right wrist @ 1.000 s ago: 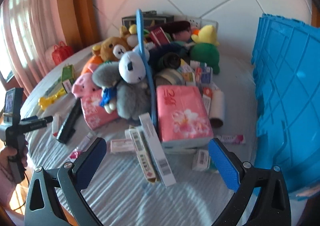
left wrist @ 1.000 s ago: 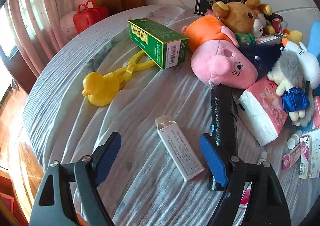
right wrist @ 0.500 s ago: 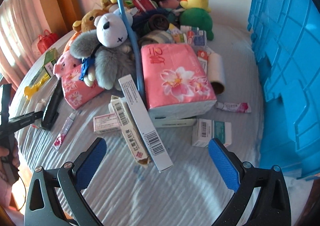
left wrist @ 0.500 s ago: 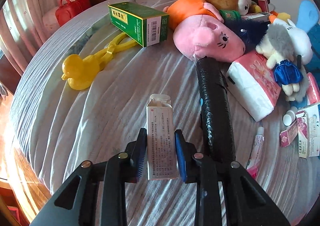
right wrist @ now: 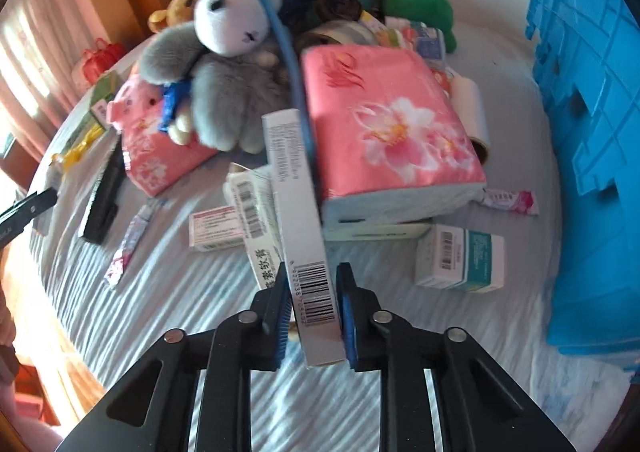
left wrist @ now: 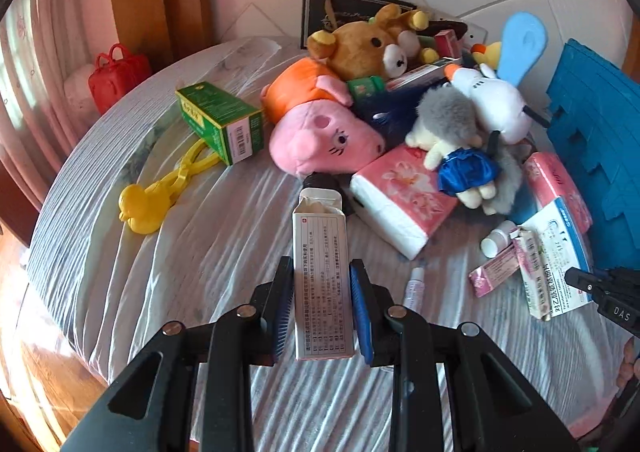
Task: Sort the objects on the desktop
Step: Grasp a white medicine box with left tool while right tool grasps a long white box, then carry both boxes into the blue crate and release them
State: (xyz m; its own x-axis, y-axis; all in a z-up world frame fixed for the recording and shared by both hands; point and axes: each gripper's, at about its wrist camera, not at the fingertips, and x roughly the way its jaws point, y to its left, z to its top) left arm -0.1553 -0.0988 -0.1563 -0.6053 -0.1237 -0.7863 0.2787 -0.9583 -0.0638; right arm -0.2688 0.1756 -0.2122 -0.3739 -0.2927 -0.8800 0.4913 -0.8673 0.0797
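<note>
Not much I can actually read from here

I can make out "DAS" on the black gripper body (left wrist: 616, 304) at the right edge of my left view. There's a barcode on the long white box (right wrist: 308, 252), another on the green box (left wrist: 224, 124), and Chinese characters on the slim carton (right wrist: 260, 248) that are too blurry to read. The fine print on the white carton (left wrist: 322, 284) is too small too.

left wrist: we look steeply down past our claw, close | right wrist: likewise | shared: pink tissue pack (left wrist: 402, 200) (right wrist: 394, 132), grey plush rabbit (left wrist: 460, 124) (right wrist: 216, 64)
</note>
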